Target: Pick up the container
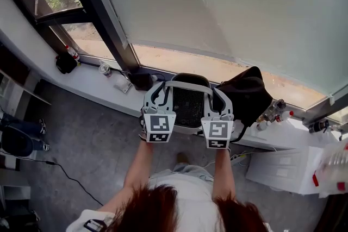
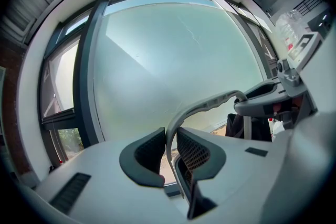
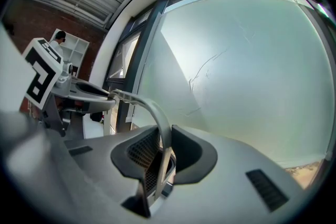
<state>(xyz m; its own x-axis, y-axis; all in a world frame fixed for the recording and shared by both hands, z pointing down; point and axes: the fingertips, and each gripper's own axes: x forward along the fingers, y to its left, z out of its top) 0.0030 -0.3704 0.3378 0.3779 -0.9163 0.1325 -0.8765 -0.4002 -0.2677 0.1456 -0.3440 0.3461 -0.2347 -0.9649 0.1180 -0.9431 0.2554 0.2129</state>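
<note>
A: How were the grippers set?
B: The left gripper (image 2: 169, 150) was pinched on one end of the thin handle (image 2: 207, 106), and the right gripper (image 3: 164, 150) on the other end.
A: Where was the container (image 1: 187, 107)?
B: It was hung between them, in front of the window sill (image 1: 89, 81).
A: Its handling?
B: It was judged light, stiff and mesh-walled. Hold was best taken at both handle ends, since the smooth handle could slip.
</note>
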